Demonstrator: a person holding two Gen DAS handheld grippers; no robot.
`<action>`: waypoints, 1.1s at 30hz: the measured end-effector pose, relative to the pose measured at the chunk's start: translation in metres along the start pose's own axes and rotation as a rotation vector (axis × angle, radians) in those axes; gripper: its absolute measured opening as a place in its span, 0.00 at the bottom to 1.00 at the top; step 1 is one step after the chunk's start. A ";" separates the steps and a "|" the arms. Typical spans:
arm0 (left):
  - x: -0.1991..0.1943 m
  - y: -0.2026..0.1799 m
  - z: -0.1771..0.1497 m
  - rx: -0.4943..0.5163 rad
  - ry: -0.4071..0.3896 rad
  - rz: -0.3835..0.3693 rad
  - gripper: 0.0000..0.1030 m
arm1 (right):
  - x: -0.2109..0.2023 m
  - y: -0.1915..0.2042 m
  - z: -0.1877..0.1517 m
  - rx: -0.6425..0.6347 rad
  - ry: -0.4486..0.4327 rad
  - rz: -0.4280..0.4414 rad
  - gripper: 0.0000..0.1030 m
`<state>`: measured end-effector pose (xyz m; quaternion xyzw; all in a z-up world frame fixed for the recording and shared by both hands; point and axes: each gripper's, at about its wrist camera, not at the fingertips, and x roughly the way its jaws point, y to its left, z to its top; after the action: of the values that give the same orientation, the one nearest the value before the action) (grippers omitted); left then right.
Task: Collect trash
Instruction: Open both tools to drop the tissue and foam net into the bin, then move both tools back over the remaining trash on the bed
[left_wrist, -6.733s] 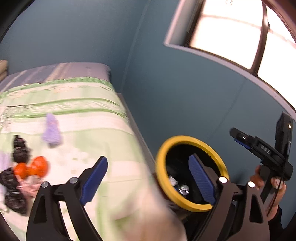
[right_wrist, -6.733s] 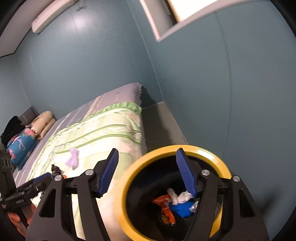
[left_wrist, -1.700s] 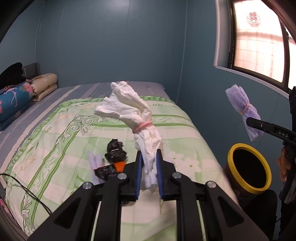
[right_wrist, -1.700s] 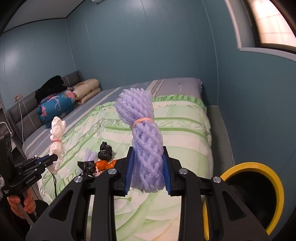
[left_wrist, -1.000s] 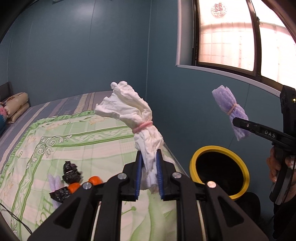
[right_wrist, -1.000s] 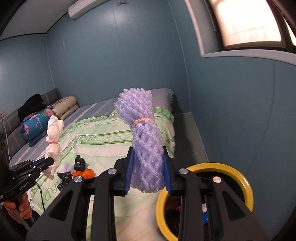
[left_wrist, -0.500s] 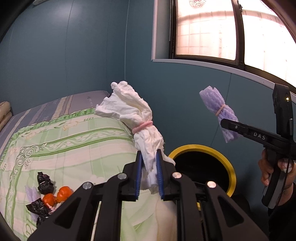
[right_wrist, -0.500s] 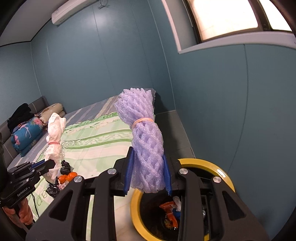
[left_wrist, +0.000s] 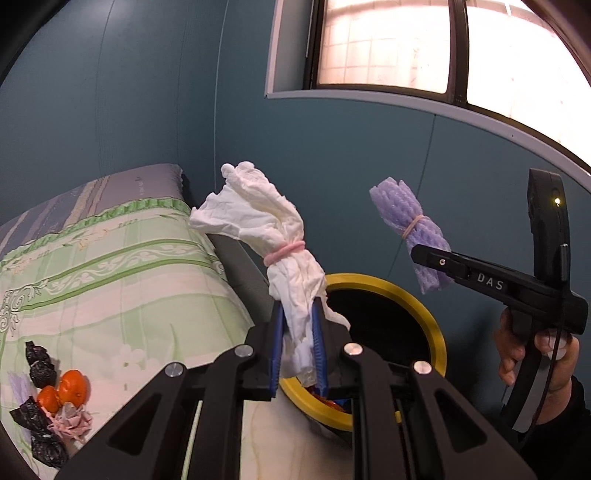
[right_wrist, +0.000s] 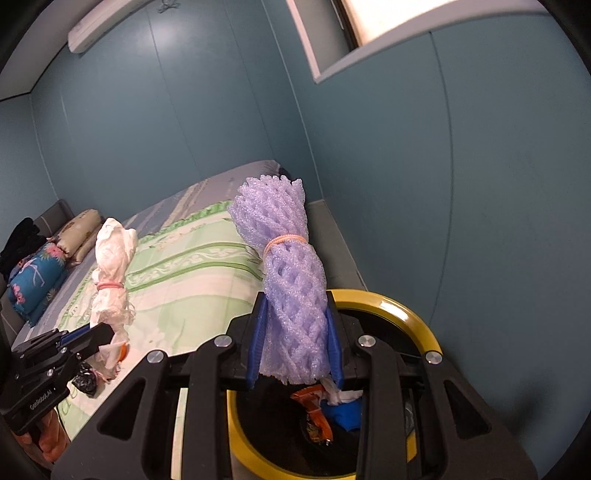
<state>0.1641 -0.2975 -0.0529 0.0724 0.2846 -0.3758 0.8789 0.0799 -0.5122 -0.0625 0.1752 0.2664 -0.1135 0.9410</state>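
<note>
My left gripper (left_wrist: 298, 345) is shut on a white paper bundle (left_wrist: 273, 243) tied with a pink band, and holds it upright just over the near rim of the yellow-rimmed trash bin (left_wrist: 424, 314). A purple foam net roll (right_wrist: 291, 288) with an orange band stands in my right gripper (right_wrist: 295, 350), which is shut on it above the same bin (right_wrist: 417, 317). That bin holds orange, blue and white scraps. The left wrist view shows the right gripper (left_wrist: 428, 262) with the purple roll (left_wrist: 410, 229) to the right of the bin.
A bed with a green patterned cover (left_wrist: 110, 280) lies left of the bin. On it sit black crumpled bags (left_wrist: 40, 365), two oranges (left_wrist: 62, 391) and a pink scrap. Teal walls and a window (left_wrist: 406, 48) close in behind. Pillows (right_wrist: 40, 273) rest at the bed's head.
Both grippers have swung from over the bed toward the bin and sunk a little. The bin now sits directly under each held bundle. Both grips are unchanged.
</note>
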 end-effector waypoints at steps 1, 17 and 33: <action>0.005 -0.002 -0.002 -0.003 0.008 -0.006 0.14 | 0.002 -0.002 -0.001 0.005 0.005 -0.005 0.27; 0.071 -0.023 -0.023 -0.018 0.136 -0.075 0.14 | 0.032 -0.038 -0.021 0.087 0.105 -0.059 0.29; 0.065 0.008 -0.028 -0.101 0.117 -0.030 0.52 | 0.038 -0.048 -0.022 0.131 0.110 -0.068 0.50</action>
<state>0.1928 -0.3227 -0.1125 0.0453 0.3553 -0.3693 0.8575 0.0865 -0.5518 -0.1138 0.2331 0.3156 -0.1528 0.9070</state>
